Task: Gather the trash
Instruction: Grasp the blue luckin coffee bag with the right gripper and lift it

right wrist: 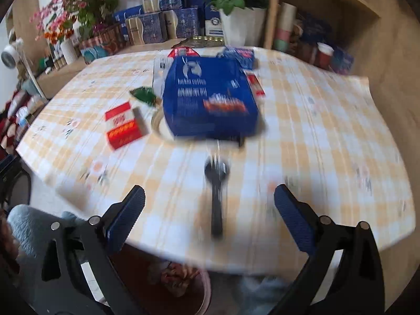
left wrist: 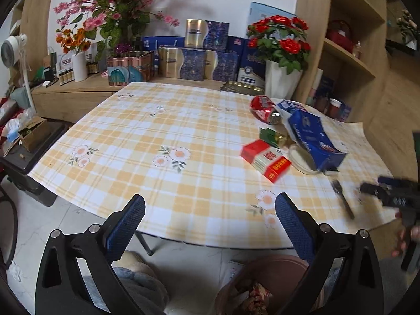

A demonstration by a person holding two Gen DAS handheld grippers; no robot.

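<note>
Together: one blue carton (right wrist: 210, 97), one red box (right wrist: 123, 126), one spoon (right wrist: 216, 197); both claws (left wrist: 210, 220) (right wrist: 210, 215) agape, empty.

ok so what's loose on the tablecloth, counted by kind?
Boxes: 3 (large blue box, small blue-white carton, red-white box)
Cans: 1 (crushed red can)
Wrappers: 1 (green wrapper)
Dishes: 1 (pale dish under the large blue box)
Utensils: 1 (black utensil)
Unclear: 1 (blurred red-white item beside the large blue box)
Total: 8
</note>
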